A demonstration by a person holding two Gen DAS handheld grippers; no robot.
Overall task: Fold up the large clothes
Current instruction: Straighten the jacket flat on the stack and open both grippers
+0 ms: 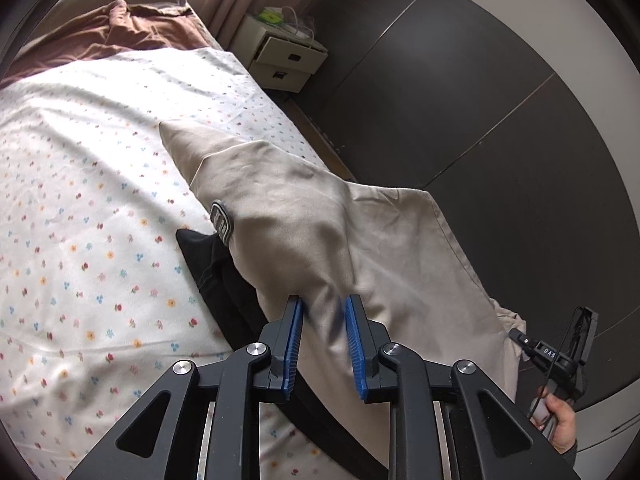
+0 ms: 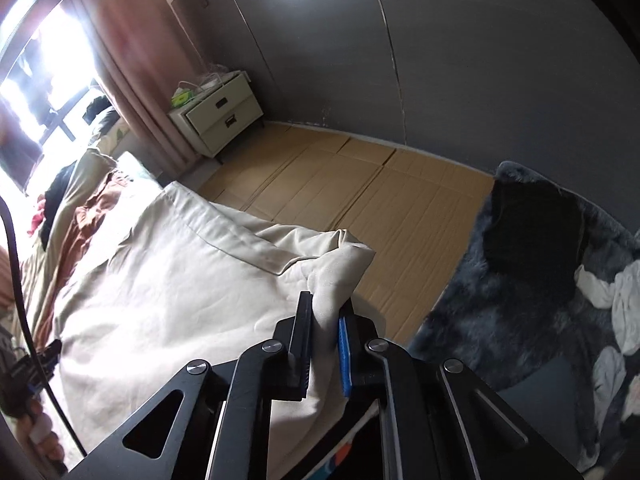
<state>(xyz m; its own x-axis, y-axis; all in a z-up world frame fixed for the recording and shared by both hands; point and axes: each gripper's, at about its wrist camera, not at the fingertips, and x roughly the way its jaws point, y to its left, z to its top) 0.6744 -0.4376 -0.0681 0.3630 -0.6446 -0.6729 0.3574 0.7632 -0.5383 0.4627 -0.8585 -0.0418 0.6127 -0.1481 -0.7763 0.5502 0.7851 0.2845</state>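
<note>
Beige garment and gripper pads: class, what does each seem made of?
Beige garment: probably matte woven cotton-like cloth; it creases softly and shows a stitched hem. Left gripper pads: likely blue rubber or plastic; ribbed, slightly glossy.

Home bedroom: bed (image 1: 100, 200), nightstand (image 2: 218, 114), curtains (image 2: 140, 60).

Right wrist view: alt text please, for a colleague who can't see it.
The right gripper pinches a bunched corner of a beige garment spread over the bed. Beyond lie cardboard flooring, a white nightstand and a dark fluffy blanket.

Window (image 2: 36, 80) blown out, bedsheet (image 1: 80, 128) glaring; fisheye edges dark.
</note>
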